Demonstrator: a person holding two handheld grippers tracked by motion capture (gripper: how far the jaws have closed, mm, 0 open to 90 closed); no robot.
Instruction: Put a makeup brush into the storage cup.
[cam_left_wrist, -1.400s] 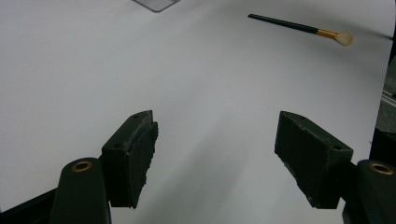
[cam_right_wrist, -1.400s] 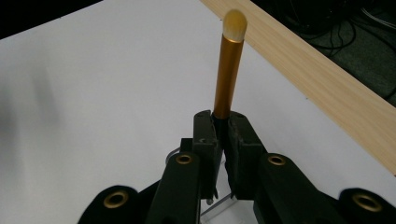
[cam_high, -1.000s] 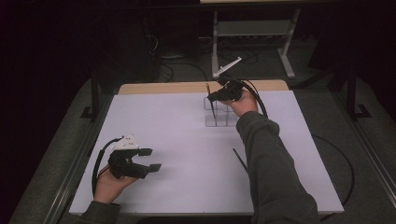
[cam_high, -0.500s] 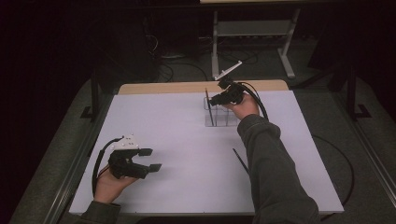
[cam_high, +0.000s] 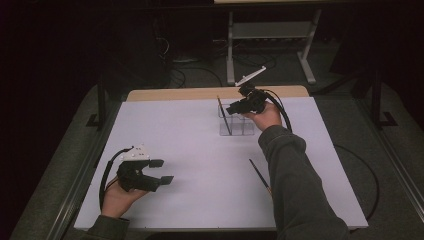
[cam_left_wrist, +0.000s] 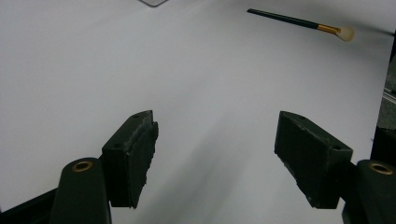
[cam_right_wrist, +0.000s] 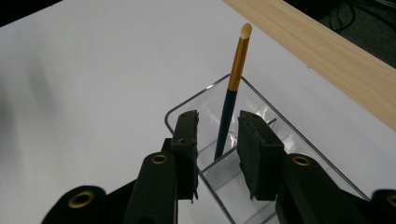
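Hovering over the clear organizer (cam_right_wrist: 261, 140), the right gripper (cam_right_wrist: 217, 133) has just been opening its jaws; a brush (cam_right_wrist: 232, 88) stands tilted in the compartment between them, and the pads sit narrowly apart on either side of its handle without pressing it. Left gripper (cam_left_wrist: 215, 149) rests low over the white table (cam_high: 190, 135), jaws wide and empty. A second brush (cam_left_wrist: 299, 21) lies ahead of it to the right, well apart.
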